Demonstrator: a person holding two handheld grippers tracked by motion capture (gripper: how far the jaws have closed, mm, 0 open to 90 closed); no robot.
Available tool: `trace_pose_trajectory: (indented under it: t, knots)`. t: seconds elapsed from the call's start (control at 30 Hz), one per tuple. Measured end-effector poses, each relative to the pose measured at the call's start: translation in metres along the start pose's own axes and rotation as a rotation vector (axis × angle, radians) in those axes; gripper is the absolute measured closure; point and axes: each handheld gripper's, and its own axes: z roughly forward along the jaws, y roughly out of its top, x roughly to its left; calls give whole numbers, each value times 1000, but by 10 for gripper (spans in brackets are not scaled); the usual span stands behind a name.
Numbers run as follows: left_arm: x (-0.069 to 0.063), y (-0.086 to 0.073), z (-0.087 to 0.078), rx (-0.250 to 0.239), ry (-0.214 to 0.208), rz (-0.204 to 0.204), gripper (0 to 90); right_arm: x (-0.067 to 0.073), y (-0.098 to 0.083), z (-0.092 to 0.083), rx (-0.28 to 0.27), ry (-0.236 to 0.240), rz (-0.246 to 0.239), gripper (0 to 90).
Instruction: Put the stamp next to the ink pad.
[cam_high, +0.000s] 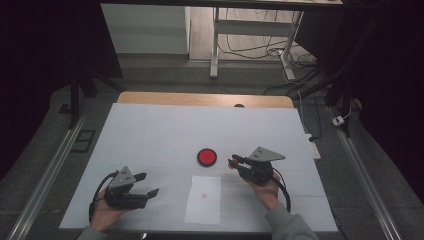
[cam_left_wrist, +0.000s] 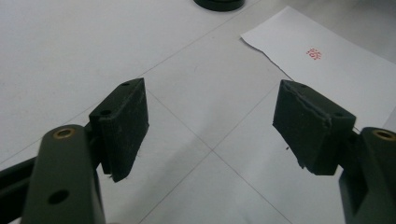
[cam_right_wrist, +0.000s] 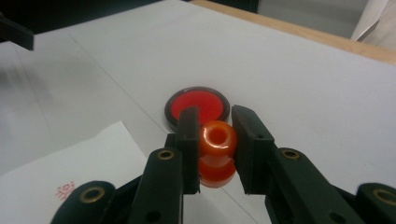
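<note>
A: What's the right gripper (cam_right_wrist: 212, 140) got hold of?

B: An orange stamp (cam_right_wrist: 215, 151), a small knobbed handle with a hole in its top. The jaws are clamped on its rounded head, and it hangs just this side of the red ink pad (cam_right_wrist: 198, 105), above the white table (cam_high: 150, 135).

A: How will it handle?

B: I'd judge it light and rigid, smooth plastic, so a bit slippery on that curved head. The narrower waist below would probably give a surer hold, keeping it upright for pressing.

A: And the left gripper (cam_left_wrist: 212, 126)?

B: Spread wide with nothing between the pads, resting low over the table near the sheet of paper (cam_left_wrist: 336, 65).

A: Count things for me.

B: One stamp, one round ink pad, one paper sheet carrying one small red stamp mark (cam_left_wrist: 315, 53), and two grippers. In the high view the paper (cam_high: 203, 199) lies between the two hands, the ink pad (cam_high: 206, 157) just beyond it.
</note>
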Motion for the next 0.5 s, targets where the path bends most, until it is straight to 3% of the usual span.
trace_pose_trajectory:
  t: [0.5]
  knots:
    - [1, 0, 1, 9, -3, -3, 266, -6, -11, 36, 104, -25, -1, 718]
